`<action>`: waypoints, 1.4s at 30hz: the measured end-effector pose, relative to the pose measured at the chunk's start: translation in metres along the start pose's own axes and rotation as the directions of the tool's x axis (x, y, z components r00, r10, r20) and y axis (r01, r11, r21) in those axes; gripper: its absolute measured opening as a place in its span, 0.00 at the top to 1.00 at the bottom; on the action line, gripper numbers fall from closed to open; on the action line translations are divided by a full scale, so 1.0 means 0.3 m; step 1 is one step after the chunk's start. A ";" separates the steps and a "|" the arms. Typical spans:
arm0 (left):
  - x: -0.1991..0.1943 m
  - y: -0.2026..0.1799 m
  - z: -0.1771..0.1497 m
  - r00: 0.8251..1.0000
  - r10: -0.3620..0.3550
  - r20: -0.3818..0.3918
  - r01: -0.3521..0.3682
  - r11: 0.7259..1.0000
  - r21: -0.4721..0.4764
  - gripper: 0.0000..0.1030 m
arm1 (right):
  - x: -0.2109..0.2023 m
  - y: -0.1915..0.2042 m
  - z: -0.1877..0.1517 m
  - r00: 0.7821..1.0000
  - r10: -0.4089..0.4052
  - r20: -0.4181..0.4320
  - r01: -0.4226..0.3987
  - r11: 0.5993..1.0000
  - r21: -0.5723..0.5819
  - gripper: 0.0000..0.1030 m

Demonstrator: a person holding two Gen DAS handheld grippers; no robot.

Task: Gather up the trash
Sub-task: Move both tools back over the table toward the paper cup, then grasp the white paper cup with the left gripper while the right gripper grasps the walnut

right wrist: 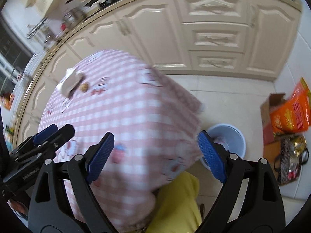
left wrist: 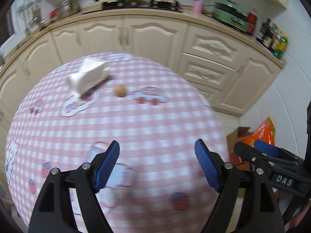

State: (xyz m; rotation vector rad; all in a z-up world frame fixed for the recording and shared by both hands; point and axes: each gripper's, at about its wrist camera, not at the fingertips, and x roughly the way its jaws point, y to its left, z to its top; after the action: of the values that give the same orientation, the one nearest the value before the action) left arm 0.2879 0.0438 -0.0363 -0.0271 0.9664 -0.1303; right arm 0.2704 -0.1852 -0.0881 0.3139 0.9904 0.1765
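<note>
Hovering: both grippers are held above the table (left wrist: 136, 120), angled down at it, with nothing carried.
Left gripper (left wrist: 157, 167): the jaws are spread wide and nothing is seen between the pads; only cloth shows behind them.
Right gripper (right wrist: 155, 157): likewise spread and empty, set over the table's near corner, with the bin seen past its right finger.
Trash: a crumpled white tissue (left wrist: 87, 75) and a small brown nut-like scrap (left wrist: 120, 90) are left lying at the far side of the table, near each other and well apart from both grippers.
Bin (right wrist: 231, 137): a pale blue bin is placed on the floor just beside the table corner, probably so that scraps can be dropped straight off the edge; something pale is already inside.
Judgement: the wide jaws suggest that a reach for the remaining trash is being prepared.
Blur: fine detail cannot be told.
</note>
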 end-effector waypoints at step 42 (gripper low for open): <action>0.193 0.483 0.297 0.991 0.035 0.127 -0.029 0.998 -0.053 0.16 | 0.404 0.465 0.282 0.998 0.020 0.067 0.002 0.950 -0.312 0.78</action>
State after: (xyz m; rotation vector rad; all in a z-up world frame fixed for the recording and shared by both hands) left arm 0.4078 0.1771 -0.0448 -0.0659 0.8417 -0.0733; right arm 0.4064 -0.0343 -0.0939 0.0344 0.8768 0.3246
